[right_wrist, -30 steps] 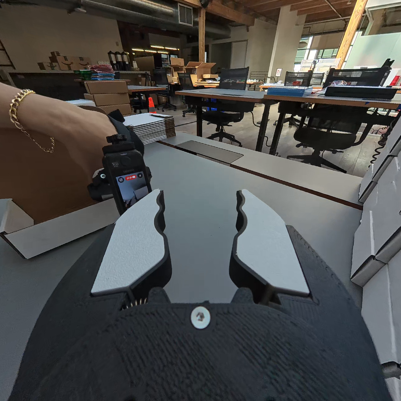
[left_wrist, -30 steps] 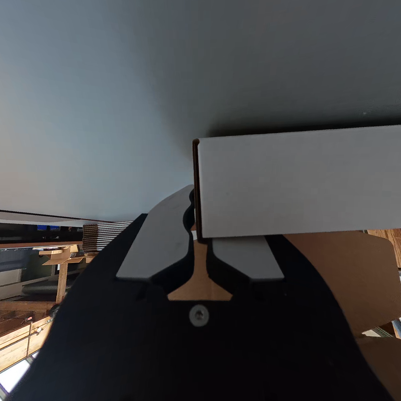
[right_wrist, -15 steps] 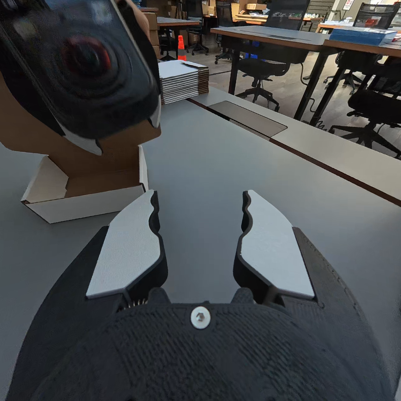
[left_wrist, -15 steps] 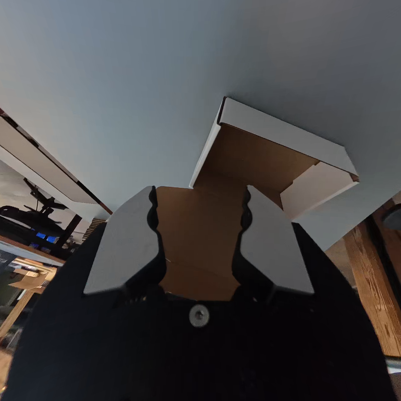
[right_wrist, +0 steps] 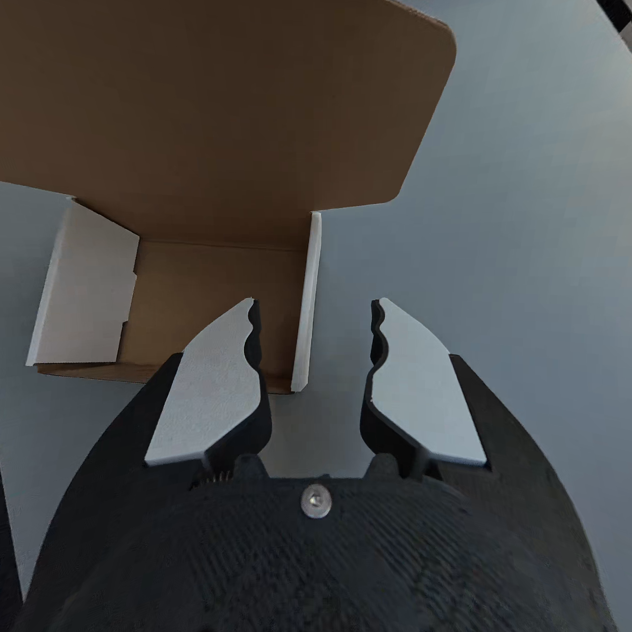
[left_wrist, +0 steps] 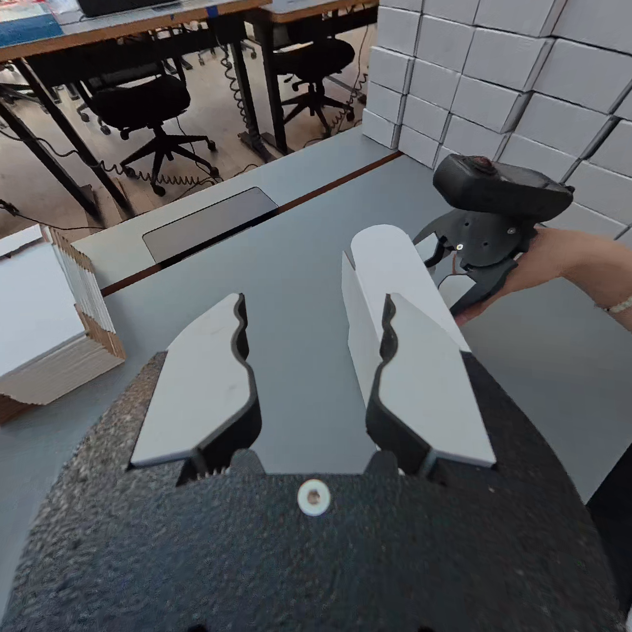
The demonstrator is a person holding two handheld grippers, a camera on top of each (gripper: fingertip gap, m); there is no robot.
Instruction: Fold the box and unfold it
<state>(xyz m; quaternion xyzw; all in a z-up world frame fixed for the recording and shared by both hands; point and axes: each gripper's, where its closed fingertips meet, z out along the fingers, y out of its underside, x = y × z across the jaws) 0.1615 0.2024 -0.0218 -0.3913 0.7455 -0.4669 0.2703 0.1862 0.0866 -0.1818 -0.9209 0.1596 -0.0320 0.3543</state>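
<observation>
The box (right_wrist: 212,294) stands open on the grey table (right_wrist: 513,205). It is brown inside, with white side walls, and its brown lid (right_wrist: 239,102) is raised. My right gripper (right_wrist: 314,302) is open above its near right corner, with the right wall (right_wrist: 307,301) between the fingers in view. In the left wrist view the white outside of the raised lid (left_wrist: 386,266) stands behind my right finger. My left gripper (left_wrist: 314,301) is open and empty beside it. The right gripper (left_wrist: 443,273), held by a hand, shows beyond the lid.
A stack of flat cardboard blanks (left_wrist: 41,325) lies at the table's left. A wall of stacked white boxes (left_wrist: 513,85) stands at the far right. Desks and office chairs (left_wrist: 143,102) are beyond the table's far edge.
My left gripper has let go of the box edge, opened and swung up to look across the table. My right gripper has tipped down over the open box.
</observation>
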